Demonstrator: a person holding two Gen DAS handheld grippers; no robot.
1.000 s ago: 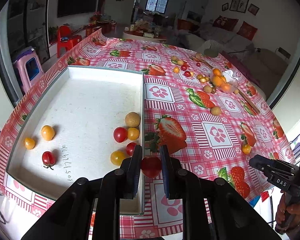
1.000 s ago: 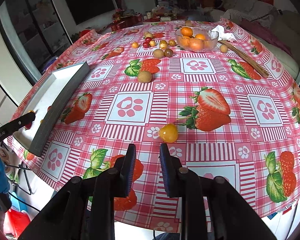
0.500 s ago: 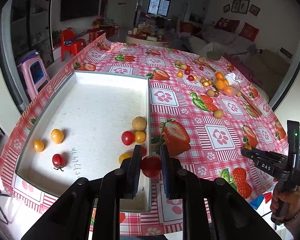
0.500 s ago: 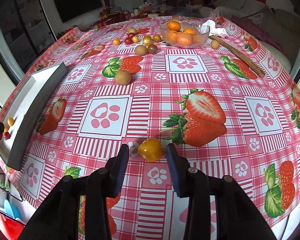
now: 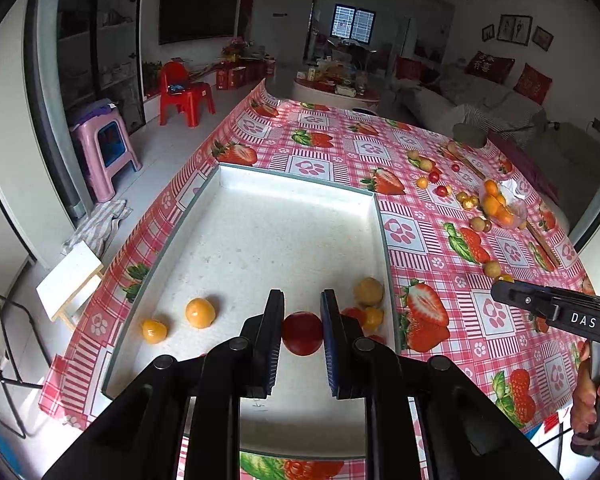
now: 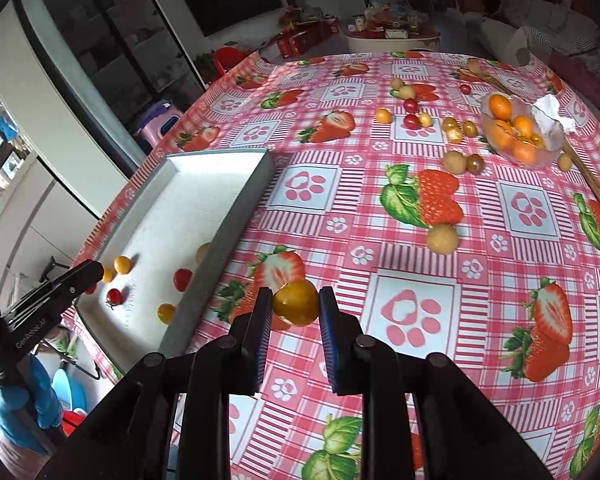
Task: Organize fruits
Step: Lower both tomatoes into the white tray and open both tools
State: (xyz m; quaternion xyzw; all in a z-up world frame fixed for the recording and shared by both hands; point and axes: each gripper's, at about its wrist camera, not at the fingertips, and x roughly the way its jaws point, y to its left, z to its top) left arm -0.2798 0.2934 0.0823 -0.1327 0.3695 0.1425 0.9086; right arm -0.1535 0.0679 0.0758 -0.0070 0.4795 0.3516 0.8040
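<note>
My left gripper (image 5: 302,334) pinches a red tomato (image 5: 302,333) between its fingers, over the white tray (image 5: 300,184). My right gripper (image 6: 294,307) grips a yellow tomato (image 6: 295,302) above the table (image 6: 420,304), just beside the tray's wall. I'd lower each gently before letting go, clear of the fruit lying inside. More fruit and a glass bowl (image 6: 520,132) sit well apart.

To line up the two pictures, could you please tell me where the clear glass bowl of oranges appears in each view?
Left wrist view: the clear glass bowl of oranges sits far right, mid-height.
Right wrist view: the bowl sits upper right.
Shared landmark: the white rectangular tray.
</note>
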